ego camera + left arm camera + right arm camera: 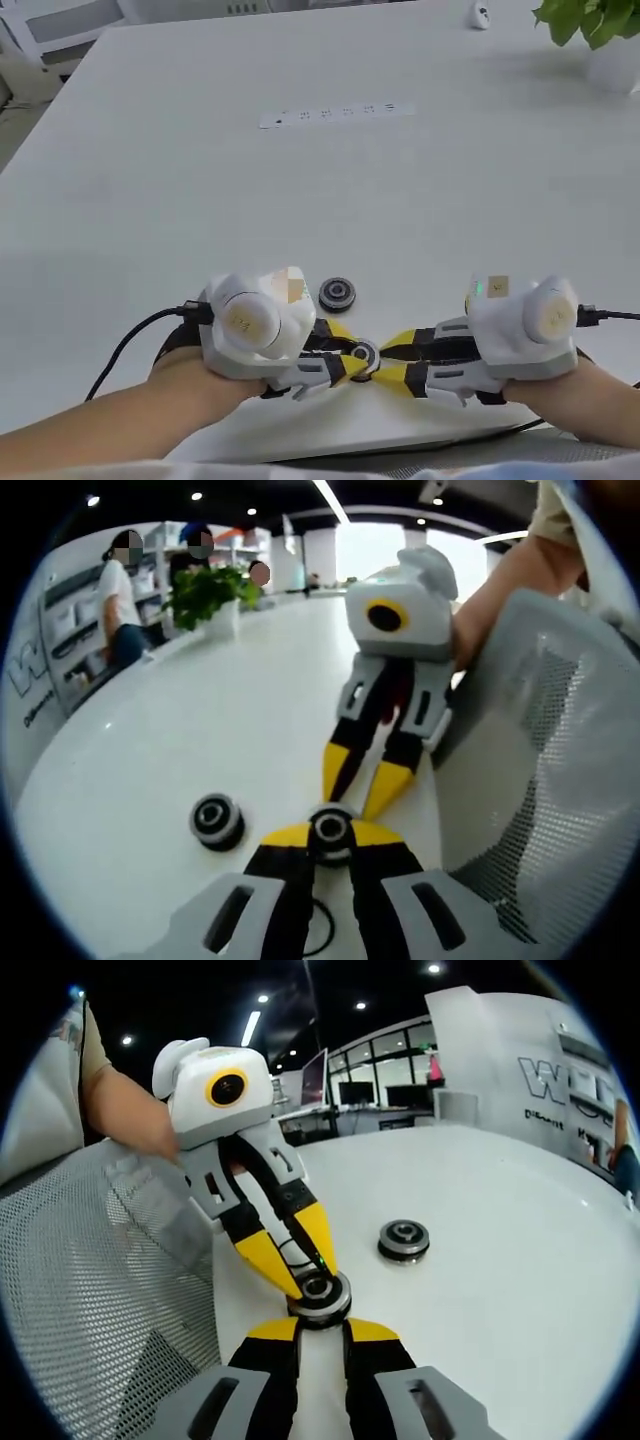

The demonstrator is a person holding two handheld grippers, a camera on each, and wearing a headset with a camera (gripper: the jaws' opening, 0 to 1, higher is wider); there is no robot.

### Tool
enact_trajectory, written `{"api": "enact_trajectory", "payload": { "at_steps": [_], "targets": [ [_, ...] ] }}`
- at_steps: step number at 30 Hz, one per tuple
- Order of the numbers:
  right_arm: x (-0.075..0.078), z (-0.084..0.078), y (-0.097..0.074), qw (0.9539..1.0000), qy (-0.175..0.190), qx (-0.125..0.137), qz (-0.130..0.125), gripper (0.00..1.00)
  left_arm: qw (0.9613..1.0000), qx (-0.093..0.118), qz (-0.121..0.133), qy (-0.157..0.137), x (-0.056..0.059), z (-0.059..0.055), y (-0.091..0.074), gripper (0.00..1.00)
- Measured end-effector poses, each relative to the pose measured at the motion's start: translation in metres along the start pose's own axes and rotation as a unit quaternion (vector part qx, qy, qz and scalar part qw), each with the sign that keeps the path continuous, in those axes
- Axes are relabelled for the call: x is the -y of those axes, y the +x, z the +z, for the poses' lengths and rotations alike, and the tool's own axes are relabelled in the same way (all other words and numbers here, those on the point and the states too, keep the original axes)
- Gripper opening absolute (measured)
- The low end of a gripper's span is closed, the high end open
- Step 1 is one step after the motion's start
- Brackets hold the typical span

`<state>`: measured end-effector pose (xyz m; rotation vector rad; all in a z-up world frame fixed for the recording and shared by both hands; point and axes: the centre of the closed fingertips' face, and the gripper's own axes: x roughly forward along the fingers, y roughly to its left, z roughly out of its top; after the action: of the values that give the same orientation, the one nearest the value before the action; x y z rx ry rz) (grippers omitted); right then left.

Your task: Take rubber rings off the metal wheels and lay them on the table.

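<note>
Tabletop (300, 190), white and wide, with a flush socket strip (335, 113) well beyond the work and a potted plant (590, 25) at the far right corner. A grey mesh chair back (90, 1290) rises close beside the grippers at the near edge. A spare wheel (337, 293) lies flat on the table just beyond the grippers, apart from both; nothing stands between it and them.

Both forearms come in low from the near edge, and the hands turn the two grippers inward, so they point at each other tip to tip. The left gripper (350, 362) reaches in from the left, the right gripper (388, 362) from the right.

A metal wheel (363, 354) with a dark rim sits between them near the table's front edge. In the left gripper view the yellow tips clench either side of it. In the right gripper view that gripper's tips pinch its near edge, grasping the same wheel. Whether the wheel touches the table is unclear.
</note>
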<state>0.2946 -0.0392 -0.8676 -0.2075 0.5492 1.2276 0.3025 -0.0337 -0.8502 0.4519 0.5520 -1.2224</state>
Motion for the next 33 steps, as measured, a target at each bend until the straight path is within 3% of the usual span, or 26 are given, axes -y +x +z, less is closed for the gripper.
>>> {"api": "enact_trajectory", "payload": {
  "at_steps": [11, 19, 24, 29, 33],
  "targets": [
    [0.0016, -0.0035, -0.0033, 0.9999, 0.006, -0.010, -0.001, 0.01, 1.0000, -0.001, 0.005, 0.007, 0.0005, -0.0005, 0.0002, 0.13],
    [0.0042, -0.0030, -0.0034, 0.9981, 0.059, -0.016, -0.001, 0.00, 0.9998, -0.004, 0.010, 0.015, 0.0010, -0.0001, 0.0004, 0.13],
    [0.0066, -0.0032, -0.0047, 0.9935, 0.114, -0.001, 0.000, 0.00, 0.9997, -0.006, 0.011, 0.023, 0.0037, 0.0019, 0.0003, 0.13],
    [0.0075, -0.0025, -0.0054, 0.9854, 0.169, 0.014, 0.007, 0.00, 0.9996, -0.006, 0.012, 0.026, 0.0059, 0.0037, -0.0001, 0.13],
    [0.0095, -0.0019, -0.0059, 0.9813, 0.191, 0.024, 0.009, 0.00, 0.9996, -0.006, 0.011, 0.025, 0.0068, 0.0046, -0.0005, 0.13]
  ]
}}
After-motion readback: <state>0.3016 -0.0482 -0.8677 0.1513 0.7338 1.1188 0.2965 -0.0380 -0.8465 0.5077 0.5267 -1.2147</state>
